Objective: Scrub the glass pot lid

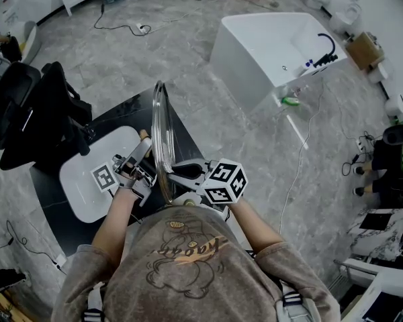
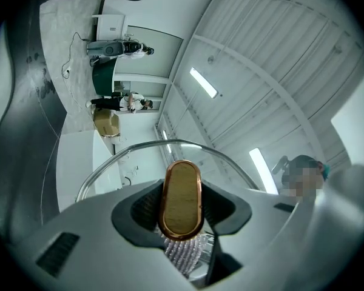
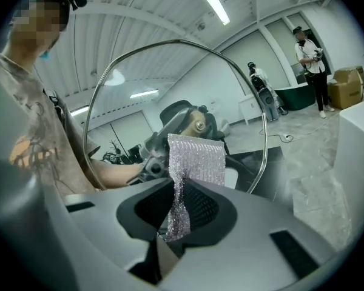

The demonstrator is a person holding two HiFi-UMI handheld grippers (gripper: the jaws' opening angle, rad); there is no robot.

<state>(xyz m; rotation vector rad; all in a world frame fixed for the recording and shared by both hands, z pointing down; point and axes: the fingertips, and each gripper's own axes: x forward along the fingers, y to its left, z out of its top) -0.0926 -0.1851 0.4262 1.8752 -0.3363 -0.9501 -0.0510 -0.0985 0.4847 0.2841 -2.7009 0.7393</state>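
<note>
Landmark: the white tray, lying on the black table; every place below is told from it.
Glass pot lid: held in the air on edge, just beside the tray's right side in the head view, so that only its thin metal rim shows there. It stands between the two grippers.
Knob: an oval, copper-rimmed piece at the lid's centre, on the face turned toward the tray.
Left gripper: over the tray's right edge, its jaws clamped on the knob from both sides (its own view shows the knob seated between the dark pads, with the lid's rim arching behind).
Right gripper: on the far side of the lid from the tray, its marker cube toward the person. Its jaws are pinched tight on a silver scrub cloth.
Scrub cloth, free end: spread flat and seemingly against the glass near the lid's middle; from the left gripper view it shows through the glass just under the knob.
Black office chairs: just beyond the tray's left side.
White bathtub: well apart from the tray, up and to the right on the grey floor.
</note>
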